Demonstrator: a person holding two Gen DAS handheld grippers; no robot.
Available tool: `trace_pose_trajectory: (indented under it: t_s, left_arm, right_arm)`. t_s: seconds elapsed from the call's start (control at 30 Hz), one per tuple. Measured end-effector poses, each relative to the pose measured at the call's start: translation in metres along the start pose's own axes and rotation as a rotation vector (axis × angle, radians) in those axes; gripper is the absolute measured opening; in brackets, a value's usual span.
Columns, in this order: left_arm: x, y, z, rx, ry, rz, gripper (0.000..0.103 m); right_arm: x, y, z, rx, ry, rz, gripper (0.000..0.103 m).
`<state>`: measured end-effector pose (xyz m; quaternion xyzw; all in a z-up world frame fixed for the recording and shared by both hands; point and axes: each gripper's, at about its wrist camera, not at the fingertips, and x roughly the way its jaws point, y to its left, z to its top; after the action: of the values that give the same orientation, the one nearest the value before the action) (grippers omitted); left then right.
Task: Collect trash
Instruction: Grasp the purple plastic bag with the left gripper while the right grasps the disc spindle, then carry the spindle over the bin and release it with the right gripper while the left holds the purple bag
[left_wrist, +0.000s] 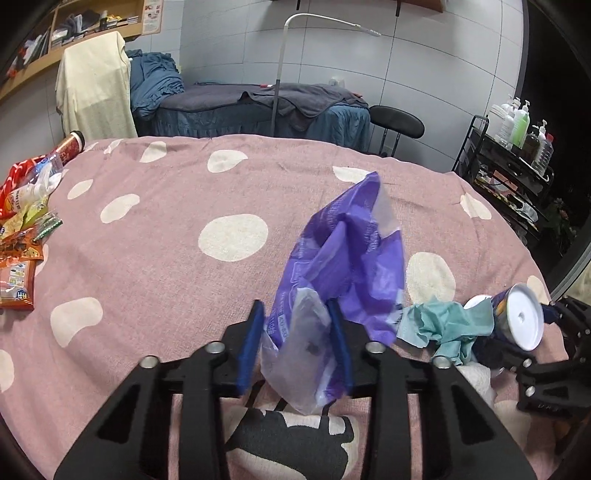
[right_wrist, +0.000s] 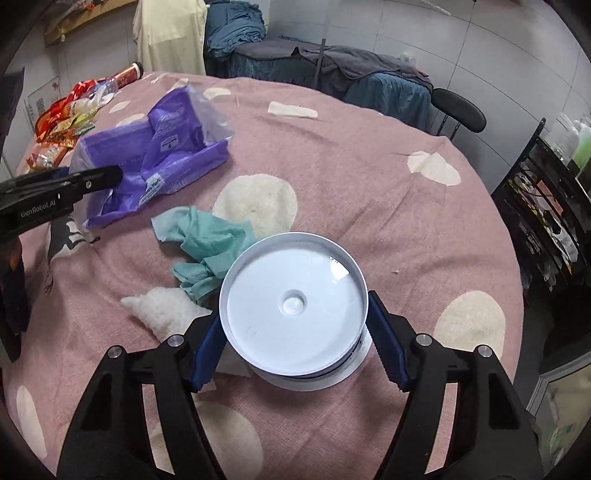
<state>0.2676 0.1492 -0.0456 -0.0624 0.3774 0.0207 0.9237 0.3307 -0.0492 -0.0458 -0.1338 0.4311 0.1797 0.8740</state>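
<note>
A crumpled purple plastic bag (left_wrist: 347, 258) is pinched in the left claw (left_wrist: 295, 347), angled down over the pink spotted table (left_wrist: 166, 236). A white-lidded can (right_wrist: 295, 306) is bracketed by the right claw (right_wrist: 295, 343), seemingly gripped, beside a teal tissue (right_wrist: 207, 247).

Both wrist cameras look steeply down, close over the pink cloth (left_wrist: 155, 258), sharing its middle.

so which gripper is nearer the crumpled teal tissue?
Right. The right gripper straddles the white-lidded can that sits against the teal tissue. The left gripper is closed on the purple plastic bag, farther off.
</note>
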Motion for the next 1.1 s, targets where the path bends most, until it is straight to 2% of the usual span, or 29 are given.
trace_pose_trajectory:
  t_s: [0.17,0.37,0.63,0.8,1.1]
  left_arm:
    - [-0.015,-0.002,-0.002,-0.007,-0.036,-0.011,0.028]
    - [-0.048,-0.006,-0.007,-0.044,-0.102,-0.046,0.027]
    - [-0.085,-0.028,-0.023,-0.068,-0.168,-0.094,0.027]
    - [-0.101,-0.043,-0.031,-0.065,-0.189,-0.130,0.027]
    - [-0.115,-0.082,-0.046,-0.020,-0.198,-0.212,0.028]
  right_arm:
    - [-0.022,-0.016,-0.007,0.093,-0.062,-0.005,0.071]
    - [-0.062,-0.039,-0.027,0.191,-0.131,0.004,0.071]
    - [-0.102,-0.050,-0.063,0.265,-0.205,-0.008,0.071]
    - [-0.123,-0.066,-0.090,0.342,-0.246,0.001,0.071]
    - [-0.155,-0.091,-0.138,0.439,-0.270,-0.036,0.071]
